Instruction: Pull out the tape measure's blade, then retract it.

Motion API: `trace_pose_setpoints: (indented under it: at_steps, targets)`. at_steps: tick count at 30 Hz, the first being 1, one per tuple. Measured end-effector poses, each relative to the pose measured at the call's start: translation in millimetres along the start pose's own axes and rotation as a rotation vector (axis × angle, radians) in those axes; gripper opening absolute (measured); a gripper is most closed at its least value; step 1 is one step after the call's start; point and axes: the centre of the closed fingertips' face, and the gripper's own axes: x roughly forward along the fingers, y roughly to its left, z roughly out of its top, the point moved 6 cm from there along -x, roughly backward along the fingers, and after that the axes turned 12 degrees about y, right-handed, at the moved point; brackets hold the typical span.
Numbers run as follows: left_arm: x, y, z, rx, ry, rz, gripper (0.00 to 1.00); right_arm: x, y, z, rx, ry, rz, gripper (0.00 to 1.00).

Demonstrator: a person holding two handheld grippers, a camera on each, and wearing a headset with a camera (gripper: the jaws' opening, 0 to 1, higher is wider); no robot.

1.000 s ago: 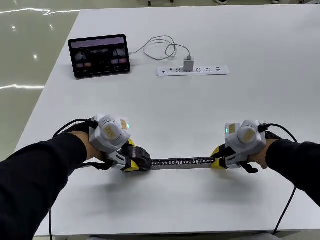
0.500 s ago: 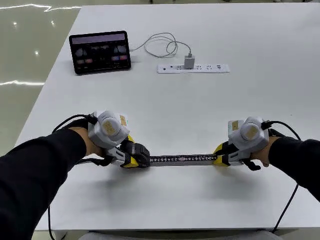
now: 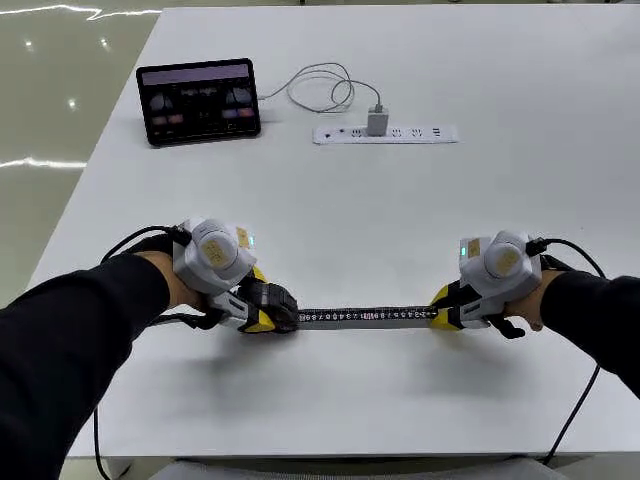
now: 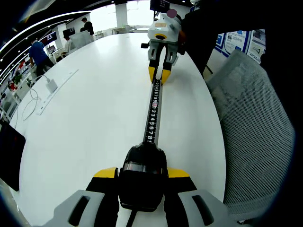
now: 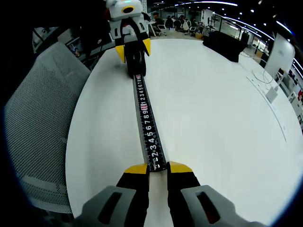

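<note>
While the blade (image 3: 365, 317) lies drawn out flat on the white table (image 3: 400, 220), the main hazard is an uncontrolled recoil. If the right gripper (image 5: 157, 169) loosens or pulls off the blade's line, the end could slip free and whip back toward the tape measure case (image 4: 142, 177). The return spring would cause this, and the end could strike the case mouth hard. A second hazard is a kinked blade, likely if either gripper rolls or lifts so that the span twists. A third is the case sliding out of the left gripper (image 4: 142, 172) under a pull stronger than the clamp can resist.

The left gripper's jaws are clamped on the black case from both sides, yellow tips flanking its body. The right gripper's jaws are closed nearly together on the low-numbered end of the blade. Whether the tips bear on the end hook or on the blade itself cannot be made out.

Both grippers sit low at the table surface near its front edge, well apart and facing each other along the blade. Each is held from behind by a hand, with dark-sleeved forearms entering from either side. The printed scale faces up.
</note>
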Motion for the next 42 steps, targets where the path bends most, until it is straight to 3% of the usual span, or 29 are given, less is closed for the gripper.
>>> trace_pose_setpoints:
  at_steps: [42]
  targets:
    - [1.8,1.7,-1.0,0.001,0.000,0.005,0.32,-16.4,-2.2,-38.5,0.036,0.051,-0.015,0.09]
